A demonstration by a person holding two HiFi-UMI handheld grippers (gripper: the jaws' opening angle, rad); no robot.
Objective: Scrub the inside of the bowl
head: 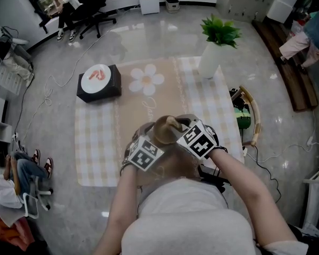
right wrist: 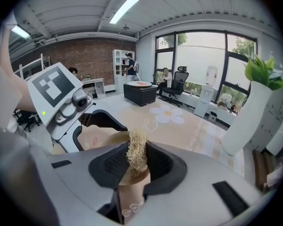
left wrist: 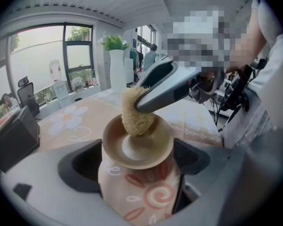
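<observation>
I see the bowl [head: 160, 132] tilted on its side above the near part of the table; it is tan inside and peach with swirl patterns outside. My left gripper [head: 147, 140] is shut on the bowl [left wrist: 140, 192], its jaws pressing the bowl's outer wall. My right gripper [head: 178, 125] is shut on a straw-coloured loofah scrubber [right wrist: 136, 153]. The scrubber [left wrist: 136, 117] presses into the bowl's inside near its bottom. In the right gripper view the bowl [right wrist: 131, 191] shows below the jaws, and the left gripper [right wrist: 61, 105] stands at the left.
The table [head: 95, 142] has a beige checked cloth with a daisy print. A black box with a white plate [head: 99, 82] sits far left. A tall white vase with a green plant [head: 213, 51] stands far right. A wooden chair [head: 252, 116] is beside the table's right edge.
</observation>
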